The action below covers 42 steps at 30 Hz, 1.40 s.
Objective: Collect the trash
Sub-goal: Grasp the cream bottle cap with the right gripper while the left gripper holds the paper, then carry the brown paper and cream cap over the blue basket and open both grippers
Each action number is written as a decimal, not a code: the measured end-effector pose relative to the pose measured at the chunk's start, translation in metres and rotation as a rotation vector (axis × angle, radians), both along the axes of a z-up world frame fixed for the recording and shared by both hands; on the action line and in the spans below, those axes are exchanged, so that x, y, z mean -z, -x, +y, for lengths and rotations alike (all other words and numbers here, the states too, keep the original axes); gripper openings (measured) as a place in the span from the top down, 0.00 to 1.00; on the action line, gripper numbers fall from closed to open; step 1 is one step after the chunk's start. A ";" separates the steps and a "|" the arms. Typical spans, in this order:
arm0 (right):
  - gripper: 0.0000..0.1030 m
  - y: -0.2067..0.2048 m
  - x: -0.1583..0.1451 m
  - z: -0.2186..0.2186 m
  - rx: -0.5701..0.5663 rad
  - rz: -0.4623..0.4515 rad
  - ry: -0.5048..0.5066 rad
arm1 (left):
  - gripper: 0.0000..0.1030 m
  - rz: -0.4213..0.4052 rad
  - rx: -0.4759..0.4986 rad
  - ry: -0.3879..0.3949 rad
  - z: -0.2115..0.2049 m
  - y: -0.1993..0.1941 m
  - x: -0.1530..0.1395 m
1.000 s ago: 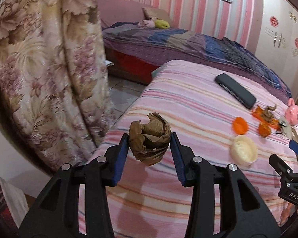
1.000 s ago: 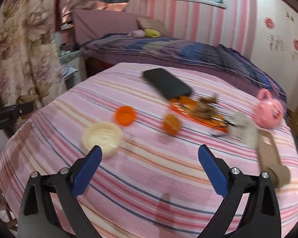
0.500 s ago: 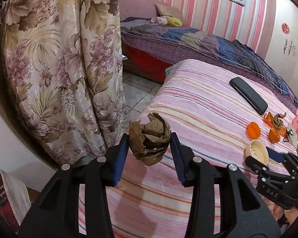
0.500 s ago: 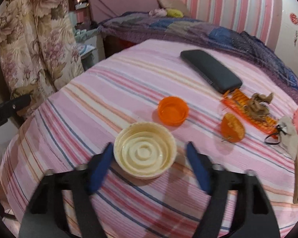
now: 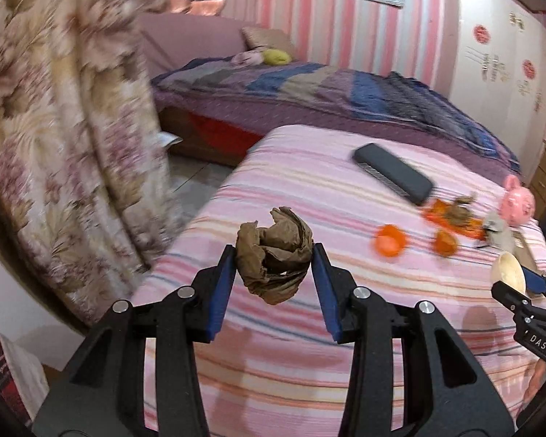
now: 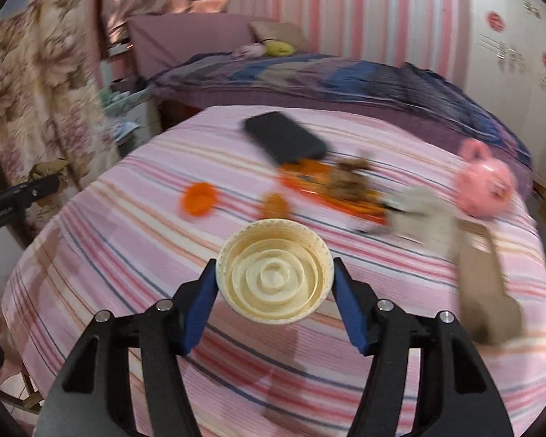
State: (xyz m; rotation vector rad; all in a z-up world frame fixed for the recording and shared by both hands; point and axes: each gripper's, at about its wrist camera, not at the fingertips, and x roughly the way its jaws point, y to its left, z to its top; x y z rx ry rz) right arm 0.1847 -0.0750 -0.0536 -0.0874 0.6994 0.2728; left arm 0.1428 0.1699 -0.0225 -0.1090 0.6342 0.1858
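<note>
My left gripper point(image 5: 274, 271) is shut on a crumpled brown paper ball point(image 5: 273, 255) and holds it above the near left edge of the pink striped bed point(image 5: 309, 189). My right gripper point(image 6: 274, 284) is shut on a cream plastic lid point(image 6: 274, 280) and holds it above the bed; the lid also shows in the left wrist view point(image 5: 508, 273). On the bed lie an orange cap point(image 6: 199, 199), a smaller orange piece point(image 6: 276, 205) and an orange wrapper with brown scraps point(image 6: 340, 187).
A black case point(image 6: 285, 142), a pink pig toy point(image 6: 486, 185) and a beige item point(image 6: 484, 280) lie on the bed. A floral curtain point(image 5: 65, 127) hangs at the left. A second bed point(image 5: 327, 98) stands behind. Tiled floor point(image 5: 196, 174) shows between them.
My right gripper has closed on the cream lid and lifted it off the bed. My left gripper still holds the paper ball and has swung back toward the bed.
</note>
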 end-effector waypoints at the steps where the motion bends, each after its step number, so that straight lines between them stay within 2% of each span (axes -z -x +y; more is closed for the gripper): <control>1: 0.41 0.005 -0.002 -0.021 0.035 -0.004 0.002 | 0.60 -0.006 0.025 0.004 -0.013 -0.001 -0.003; 7: 0.41 0.027 -0.012 -0.100 0.157 -0.025 0.016 | 0.60 -0.028 0.146 0.023 -0.087 -0.008 -0.012; 14: 0.41 0.054 -0.023 -0.187 0.294 -0.083 0.022 | 0.60 -0.033 0.225 0.028 -0.160 -0.015 -0.011; 17: 0.41 0.058 -0.021 -0.210 0.323 -0.085 -0.003 | 0.60 -0.038 0.255 0.017 -0.186 -0.016 -0.009; 21: 0.41 0.062 -0.025 -0.232 0.355 -0.109 0.041 | 0.60 -0.030 0.289 0.048 -0.213 -0.018 -0.004; 30: 0.41 0.086 -0.025 -0.317 0.493 -0.116 0.059 | 0.59 -0.006 0.381 0.006 -0.282 -0.015 0.012; 34: 0.41 0.103 -0.024 -0.355 0.569 -0.121 0.072 | 0.59 0.006 0.439 0.023 -0.317 -0.011 0.013; 38: 0.41 0.112 -0.021 -0.378 0.605 -0.114 0.081 | 0.59 -0.025 0.522 -0.009 -0.369 0.004 0.007; 42: 0.41 0.124 -0.016 -0.411 0.658 -0.099 0.092 | 0.59 -0.034 0.611 0.031 -0.417 0.016 0.000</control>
